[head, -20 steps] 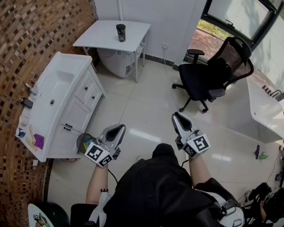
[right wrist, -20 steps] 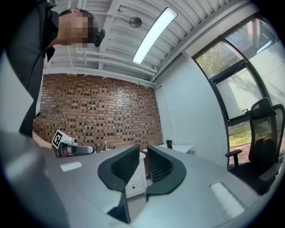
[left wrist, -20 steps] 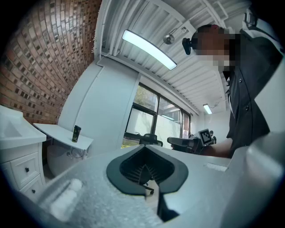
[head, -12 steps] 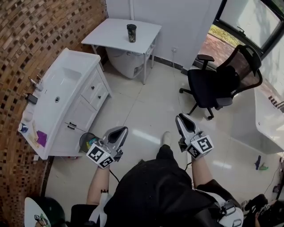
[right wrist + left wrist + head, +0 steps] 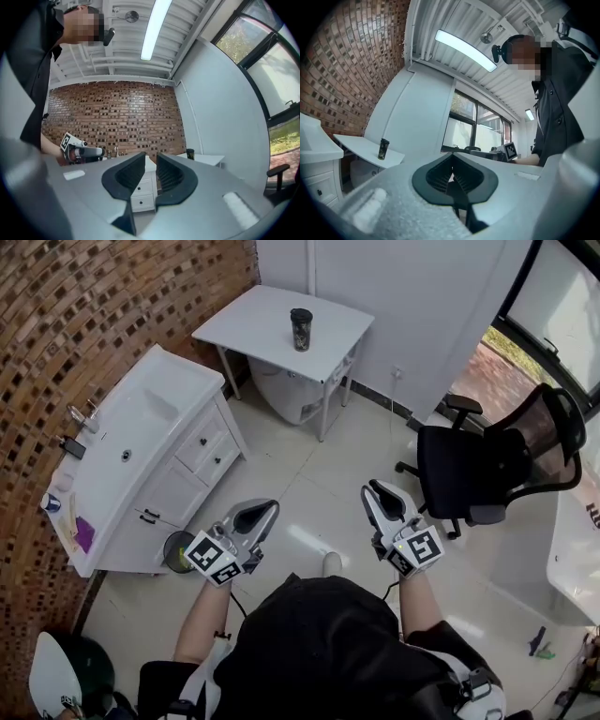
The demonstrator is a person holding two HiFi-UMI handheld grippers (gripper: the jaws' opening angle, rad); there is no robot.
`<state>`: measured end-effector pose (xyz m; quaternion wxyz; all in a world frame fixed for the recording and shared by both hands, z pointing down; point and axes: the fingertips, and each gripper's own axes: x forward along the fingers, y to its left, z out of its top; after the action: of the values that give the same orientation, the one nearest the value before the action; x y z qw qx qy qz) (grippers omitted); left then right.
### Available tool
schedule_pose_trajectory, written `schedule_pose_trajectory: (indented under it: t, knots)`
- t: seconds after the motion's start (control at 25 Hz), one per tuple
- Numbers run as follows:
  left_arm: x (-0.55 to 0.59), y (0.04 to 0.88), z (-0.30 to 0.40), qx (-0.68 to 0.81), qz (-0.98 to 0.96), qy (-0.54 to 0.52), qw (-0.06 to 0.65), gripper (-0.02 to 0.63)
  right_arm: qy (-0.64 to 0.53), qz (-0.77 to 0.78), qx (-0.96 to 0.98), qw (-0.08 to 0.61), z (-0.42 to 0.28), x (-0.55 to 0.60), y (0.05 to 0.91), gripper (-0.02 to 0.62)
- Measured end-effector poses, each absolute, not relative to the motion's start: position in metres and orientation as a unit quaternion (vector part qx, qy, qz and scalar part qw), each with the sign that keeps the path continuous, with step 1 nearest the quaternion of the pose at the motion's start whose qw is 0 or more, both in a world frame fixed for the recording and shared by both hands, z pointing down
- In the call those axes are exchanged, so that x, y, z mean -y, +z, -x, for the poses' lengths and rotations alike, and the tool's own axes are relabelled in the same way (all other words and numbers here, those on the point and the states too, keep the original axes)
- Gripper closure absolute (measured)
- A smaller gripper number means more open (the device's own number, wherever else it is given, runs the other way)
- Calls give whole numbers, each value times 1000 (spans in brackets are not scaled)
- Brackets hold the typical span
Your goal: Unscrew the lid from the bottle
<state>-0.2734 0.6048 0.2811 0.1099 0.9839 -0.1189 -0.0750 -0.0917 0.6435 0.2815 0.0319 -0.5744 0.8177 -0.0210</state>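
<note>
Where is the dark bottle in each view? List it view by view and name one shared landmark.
Head view: the bottle stands top centre, on the white table.
Left gripper view: bottle at mid-height on the left, on the same table.
Right gripper view: bottle small, just right of centre.
Shared landmark: the white table under it.

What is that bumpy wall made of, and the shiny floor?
The wall looks like rough brick: small blocks in mixed browns with pale joints between them. The floor looks like glazed tile: pale and glossy, with faint grid lines and a bright reflection of light.
</note>
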Motion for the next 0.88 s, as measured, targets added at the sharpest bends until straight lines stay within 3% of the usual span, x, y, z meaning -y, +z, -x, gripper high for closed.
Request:
schedule_pose_trajectory:
  t: [0.52,0.88]
  knots:
    - [-501,296,164,177,-977,-58,106,604,-16,550,-835,16,-18,-544,286,525]
    - [-399,312,147,176,-978,-50,102,604,1,540,-841,2,-23,-442,286,525]
